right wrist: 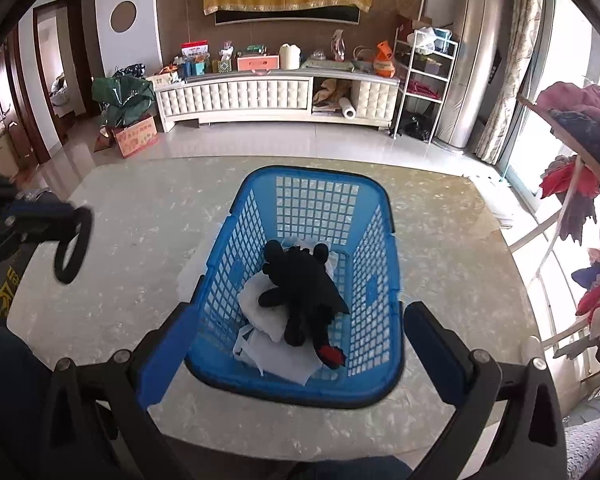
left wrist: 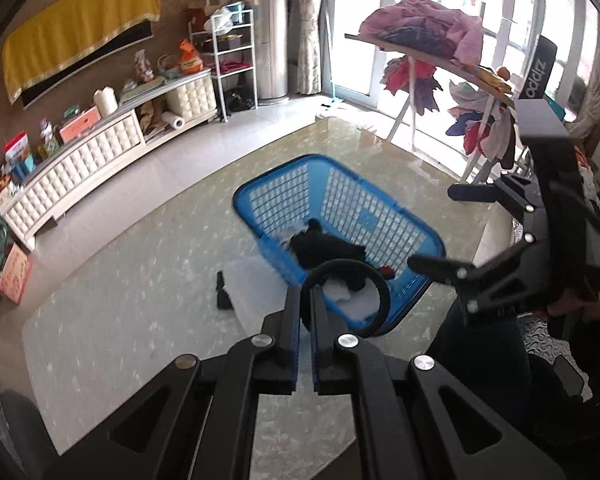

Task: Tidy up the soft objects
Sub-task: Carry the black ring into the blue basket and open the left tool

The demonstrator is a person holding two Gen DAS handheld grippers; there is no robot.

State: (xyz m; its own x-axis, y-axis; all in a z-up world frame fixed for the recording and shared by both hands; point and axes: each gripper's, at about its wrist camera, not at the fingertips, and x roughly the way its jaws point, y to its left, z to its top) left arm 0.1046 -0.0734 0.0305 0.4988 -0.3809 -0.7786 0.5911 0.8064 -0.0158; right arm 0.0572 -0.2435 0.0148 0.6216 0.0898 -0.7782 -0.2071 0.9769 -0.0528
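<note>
**A:** status on the soft stuff?

**B:** blue basket (right wrist: 384, 364) sits on the marble table (right wrist: 112, 300), roughly centre. Black plush toy (right wrist: 304, 288) lies inside on top of white cloths (right wrist: 268, 316), red tip of it toward the near wall of the basket.

**A:** right gripper?

**B:** right gripper (right wrist: 302, 348) spread wide, nothing between the fingers. It hangs over the near end of the basket, clear of the toy. Visible from the left wrist camera too, off to the right (left wrist: 432, 232), a hand (left wrist: 576, 300) behind it.

**A:** left?

**B:** left gripper (left wrist: 306, 304) clamped down on a black ring (left wrist: 382, 300). Ring sticks out past the fingertips, hoop facing the camera (looks like a soft band, can't confirm material). Right wrist view shows the same ring (right wrist: 74, 246) at the left edge, above the table and well apart from the basket.

**A:** anything else on the table?

**B:** small black item (left wrist: 222, 292) lying flat just left of the basket, beside a pale sheet (left wrist: 252, 284). Can't tell what it is.

**A:** surroundings?

**B:** rack with heaped clothes (left wrist: 428, 36) at the right by the window, white cabinet (right wrist: 236, 96) along the far wall.
</note>
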